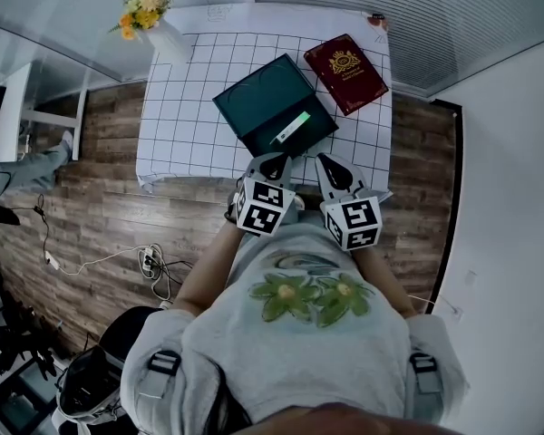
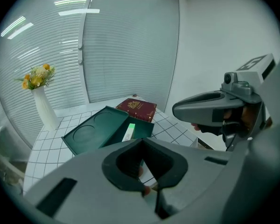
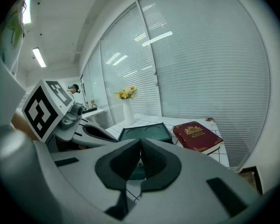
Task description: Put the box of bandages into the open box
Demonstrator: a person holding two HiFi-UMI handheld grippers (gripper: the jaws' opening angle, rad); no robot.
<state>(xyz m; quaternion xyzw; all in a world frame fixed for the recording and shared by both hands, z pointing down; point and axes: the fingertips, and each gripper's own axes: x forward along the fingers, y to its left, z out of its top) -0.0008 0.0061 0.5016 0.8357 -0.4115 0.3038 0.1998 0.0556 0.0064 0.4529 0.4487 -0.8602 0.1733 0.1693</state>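
Your left gripper (image 2: 141, 141) covers the open box's (image 2: 91, 133) near edge. You cannot read the box of bandages' (image 2: 129, 131) print.

A red book (image 1: 347, 72) and a white flower vase (image 1: 169, 38) rest on the gridded table (image 1: 177, 125).

**An office-like room set up for recording**

White blinds (image 1: 390, 16) line the top of the frame. A small bench (image 1: 177, 143) in grid cloth stands on a wood-plank floor (image 1: 100, 216). Cables (image 1: 150, 261) trail at left, and a strip light (image 3: 38, 57) hangs overhead.
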